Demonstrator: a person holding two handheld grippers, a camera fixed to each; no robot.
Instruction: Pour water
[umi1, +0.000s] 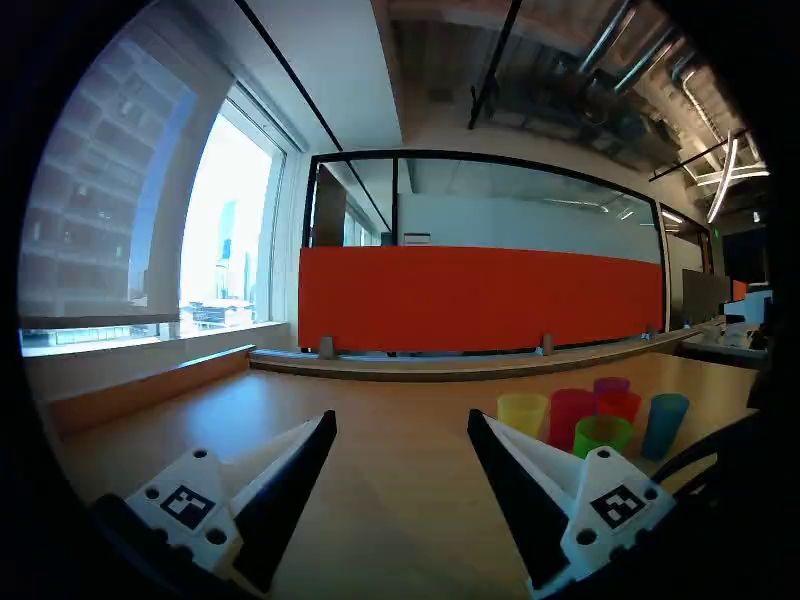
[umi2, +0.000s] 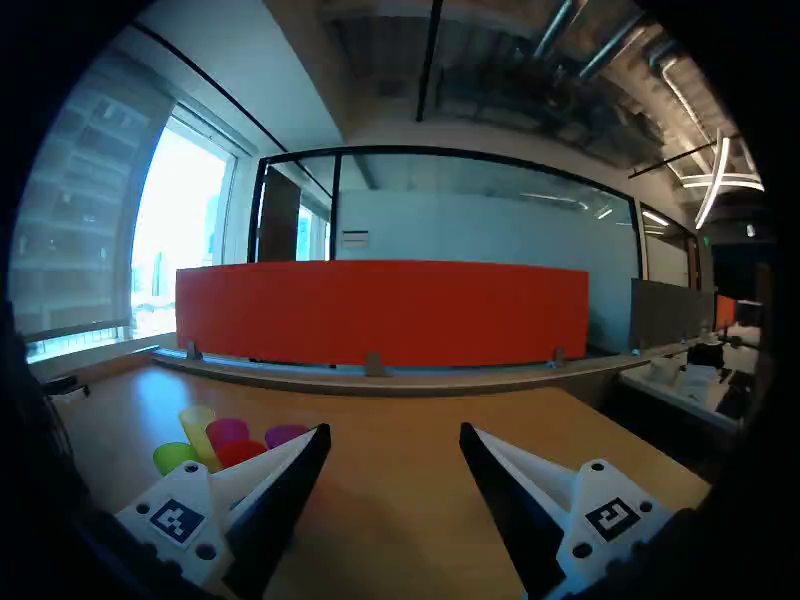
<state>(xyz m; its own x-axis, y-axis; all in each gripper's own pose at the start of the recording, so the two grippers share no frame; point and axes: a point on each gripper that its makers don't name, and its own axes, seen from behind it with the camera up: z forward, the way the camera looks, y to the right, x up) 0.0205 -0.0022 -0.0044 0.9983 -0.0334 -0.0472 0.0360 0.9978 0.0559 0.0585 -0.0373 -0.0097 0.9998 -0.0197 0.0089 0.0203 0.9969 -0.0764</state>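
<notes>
Left tongs (umi1: 400, 413) wide open, empty; right tongs (umi2: 394, 427) likewise.

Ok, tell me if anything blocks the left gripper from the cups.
Nothing visible does. The left gripper is open over the table, and only bare wood lies between it and the cups ahead to its right.

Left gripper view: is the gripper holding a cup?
No, the left gripper is open and empty; the cups stand on the table ahead.
</notes>
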